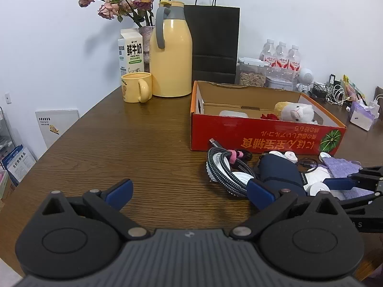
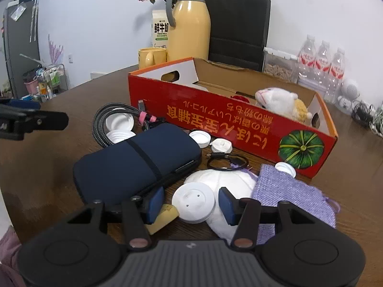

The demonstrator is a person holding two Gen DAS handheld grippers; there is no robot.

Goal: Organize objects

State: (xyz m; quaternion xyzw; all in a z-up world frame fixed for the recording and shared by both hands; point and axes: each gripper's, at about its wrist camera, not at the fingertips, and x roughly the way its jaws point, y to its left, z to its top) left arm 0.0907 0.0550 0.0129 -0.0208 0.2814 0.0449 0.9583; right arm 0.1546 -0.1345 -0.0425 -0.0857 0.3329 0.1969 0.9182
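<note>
A: Left wrist view: left tongs (image 1: pixel 190 192) spread wide, nothing between them, over bare tabletop (image 1: pixel 143 131); red box (image 1: pixel 263 132) beyond.

B: Right wrist view: right tongs (image 2: pixel 191 205) half-closed around the white round cap (image 2: pixel 193 202), pads just beside its rim, seemingly not yet pressing.

A: Advice: centre the cap, squeeze evenly, lift clear of the white pouch (image 2: pixel 229 186), carry to the box.
</note>
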